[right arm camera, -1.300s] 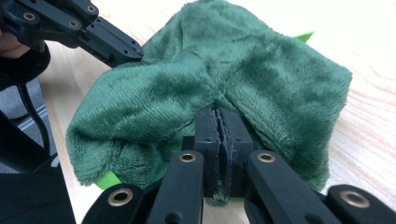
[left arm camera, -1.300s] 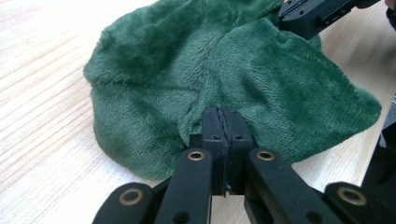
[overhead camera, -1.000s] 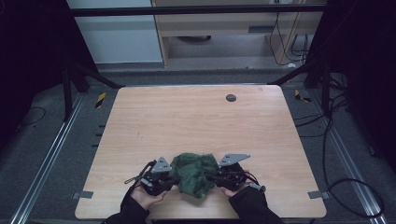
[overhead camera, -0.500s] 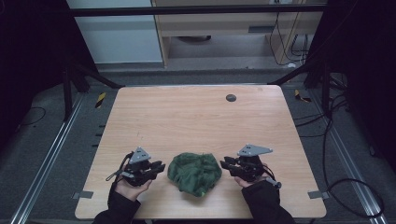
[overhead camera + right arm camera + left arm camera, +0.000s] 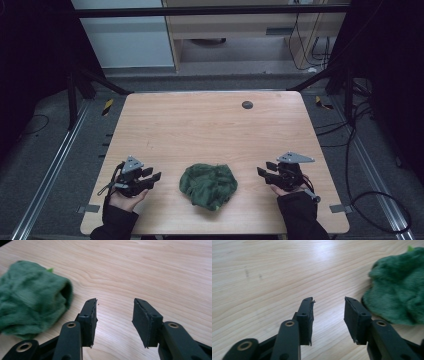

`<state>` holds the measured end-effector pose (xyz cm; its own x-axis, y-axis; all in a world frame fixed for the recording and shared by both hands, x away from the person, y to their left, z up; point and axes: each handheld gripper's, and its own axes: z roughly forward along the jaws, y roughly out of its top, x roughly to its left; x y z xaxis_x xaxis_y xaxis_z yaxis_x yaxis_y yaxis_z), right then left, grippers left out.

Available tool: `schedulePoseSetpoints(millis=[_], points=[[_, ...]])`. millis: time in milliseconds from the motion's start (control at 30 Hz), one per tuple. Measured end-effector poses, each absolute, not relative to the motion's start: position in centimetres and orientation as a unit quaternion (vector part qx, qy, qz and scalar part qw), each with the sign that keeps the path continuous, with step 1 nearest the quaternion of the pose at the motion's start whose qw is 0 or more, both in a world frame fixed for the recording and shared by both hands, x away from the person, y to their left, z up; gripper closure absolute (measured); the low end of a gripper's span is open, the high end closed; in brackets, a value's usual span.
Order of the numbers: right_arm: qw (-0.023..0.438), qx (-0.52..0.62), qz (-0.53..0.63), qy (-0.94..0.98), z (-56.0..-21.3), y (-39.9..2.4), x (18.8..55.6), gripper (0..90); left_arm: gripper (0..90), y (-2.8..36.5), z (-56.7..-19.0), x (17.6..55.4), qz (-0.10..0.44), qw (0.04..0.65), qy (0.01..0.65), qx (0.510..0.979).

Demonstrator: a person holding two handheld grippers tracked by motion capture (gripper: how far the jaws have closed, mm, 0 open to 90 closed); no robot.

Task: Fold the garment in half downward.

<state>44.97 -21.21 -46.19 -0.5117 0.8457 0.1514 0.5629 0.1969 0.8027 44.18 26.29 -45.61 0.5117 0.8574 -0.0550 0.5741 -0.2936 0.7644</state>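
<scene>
**Cloth free, both grippers off it**

My left gripper [image 5: 152, 178] sits near the table's [image 5: 200, 125] near-left edge, jaws parted with only bare wood between them; they have just been opening. My right gripper [image 5: 263, 169] sits near the near-right edge, jaws also apart and empty, also just opening. The green cloth [image 5: 208, 184] lies bunched between the two, near the near edge, touching neither.

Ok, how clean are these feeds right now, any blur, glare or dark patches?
High view: table evenly lit, surroundings dark. Left gripper view: pale glare on the wood up top, green cloth soft. Right gripper view: cloth smeared, jaws sharp.
</scene>
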Motion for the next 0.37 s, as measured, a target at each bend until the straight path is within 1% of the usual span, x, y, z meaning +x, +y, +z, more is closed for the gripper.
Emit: schedulePoseSetpoints(millis=[200, 367], points=[[0.171, 0.488, 0.419, 0.746, -46.7, -22.7, 45.3, 48.9, 48.9, 27.8, -46.2, 44.6, 0.192, 0.369, 0.477, 0.774], [0.179, 0.505, 0.414, 0.736, -46.9, -23.9, 45.5, 45.7, 44.6, 29.0, -46.5, 44.9, 0.199, 0.365, 0.488, 0.768]])
